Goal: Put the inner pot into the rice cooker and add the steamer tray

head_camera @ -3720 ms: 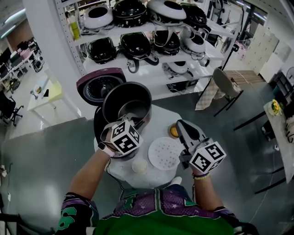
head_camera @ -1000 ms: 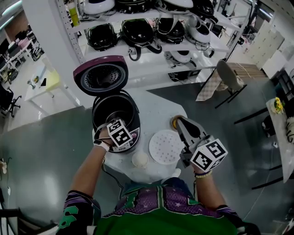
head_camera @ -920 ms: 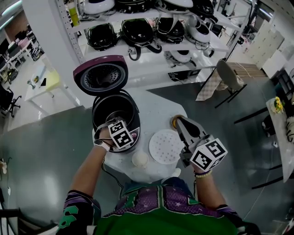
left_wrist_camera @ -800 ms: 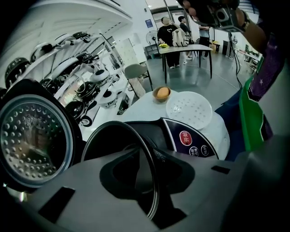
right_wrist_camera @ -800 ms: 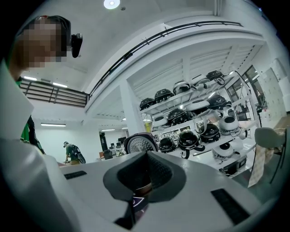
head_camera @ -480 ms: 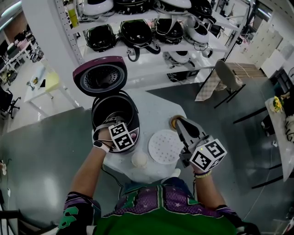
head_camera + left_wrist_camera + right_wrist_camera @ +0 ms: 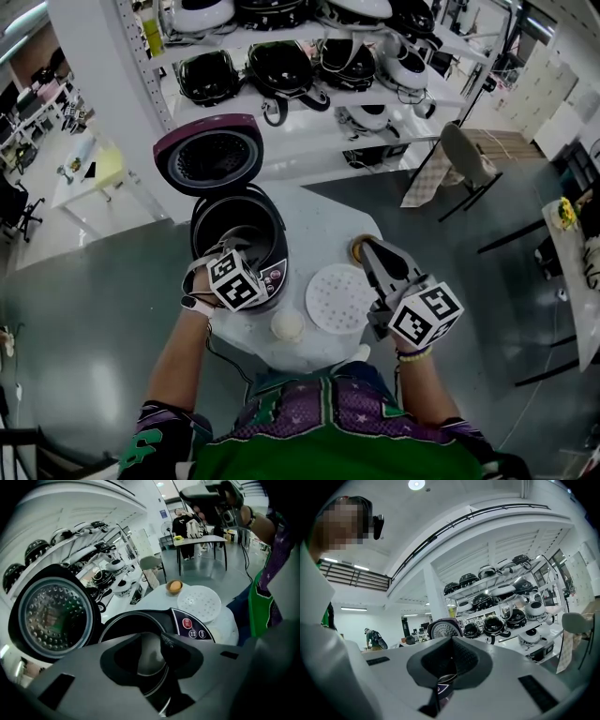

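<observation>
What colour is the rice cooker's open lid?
The lid is plum purple outside; head view shows it best.

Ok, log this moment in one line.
pot: in cooker | tray: on table | left tongs: just opened, empty | right tongs: shut, empty

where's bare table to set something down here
Bare table lies behind the steamer tray, between the rice cooker and the orange bowl. The front is crowded: tray, cooker, a small white round piece.

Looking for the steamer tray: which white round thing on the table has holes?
The big flat disc beside the cooker; the small white lump shows none.
</observation>
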The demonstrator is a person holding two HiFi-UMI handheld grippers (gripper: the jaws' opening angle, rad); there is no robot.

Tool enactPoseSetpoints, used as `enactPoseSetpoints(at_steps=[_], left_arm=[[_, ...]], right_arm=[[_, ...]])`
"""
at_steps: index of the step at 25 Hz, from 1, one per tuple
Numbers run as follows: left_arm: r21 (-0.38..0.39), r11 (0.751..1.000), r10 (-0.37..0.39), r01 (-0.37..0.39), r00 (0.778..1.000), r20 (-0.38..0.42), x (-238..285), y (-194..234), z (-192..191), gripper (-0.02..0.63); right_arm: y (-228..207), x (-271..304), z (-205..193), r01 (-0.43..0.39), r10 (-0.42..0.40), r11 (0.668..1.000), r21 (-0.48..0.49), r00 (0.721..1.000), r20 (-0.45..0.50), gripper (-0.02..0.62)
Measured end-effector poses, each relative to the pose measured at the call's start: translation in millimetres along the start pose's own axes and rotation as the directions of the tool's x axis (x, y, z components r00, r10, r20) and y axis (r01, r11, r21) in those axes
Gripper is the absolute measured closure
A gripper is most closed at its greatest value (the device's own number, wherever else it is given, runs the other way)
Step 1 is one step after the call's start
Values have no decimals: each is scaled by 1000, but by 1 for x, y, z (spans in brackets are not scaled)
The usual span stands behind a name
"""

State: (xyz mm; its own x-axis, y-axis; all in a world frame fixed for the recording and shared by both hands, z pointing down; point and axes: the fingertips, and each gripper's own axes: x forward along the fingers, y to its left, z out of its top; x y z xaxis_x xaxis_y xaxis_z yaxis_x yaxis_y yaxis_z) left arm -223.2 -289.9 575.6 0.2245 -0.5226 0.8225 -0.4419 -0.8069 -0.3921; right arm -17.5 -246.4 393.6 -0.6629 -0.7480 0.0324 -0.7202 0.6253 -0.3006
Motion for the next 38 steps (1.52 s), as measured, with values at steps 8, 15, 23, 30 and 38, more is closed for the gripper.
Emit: enactPoseSetpoints(at_steps=[8, 15, 23, 30, 38], left_arm=[[-255, 967, 42, -5, 989, 141, -23, 0, -16, 459], [-486, 874, 164, 12, 934, 317, -55, 8, -23, 459], [-582, 778, 211, 237, 774, 597, -115, -10, 5, 459], [-621, 733, 321, 279, 663, 676, -150, -20, 21, 462], [-682, 702, 452, 204, 612, 649, -189, -44, 46, 574]], right_arm=[[3, -3, 0, 7, -7, 1000, -20, 1000, -2, 589], [8, -5, -3, 15, -16, 999, -37, 1000, -21, 589], [16, -9, -3, 26, -29, 997, -73, 999, -30, 589], [17, -12, -1, -17, 13, 995, -96, 999, -42, 589], [9, -45, 16, -66, 61, 986, -154, 997, -37, 589]])
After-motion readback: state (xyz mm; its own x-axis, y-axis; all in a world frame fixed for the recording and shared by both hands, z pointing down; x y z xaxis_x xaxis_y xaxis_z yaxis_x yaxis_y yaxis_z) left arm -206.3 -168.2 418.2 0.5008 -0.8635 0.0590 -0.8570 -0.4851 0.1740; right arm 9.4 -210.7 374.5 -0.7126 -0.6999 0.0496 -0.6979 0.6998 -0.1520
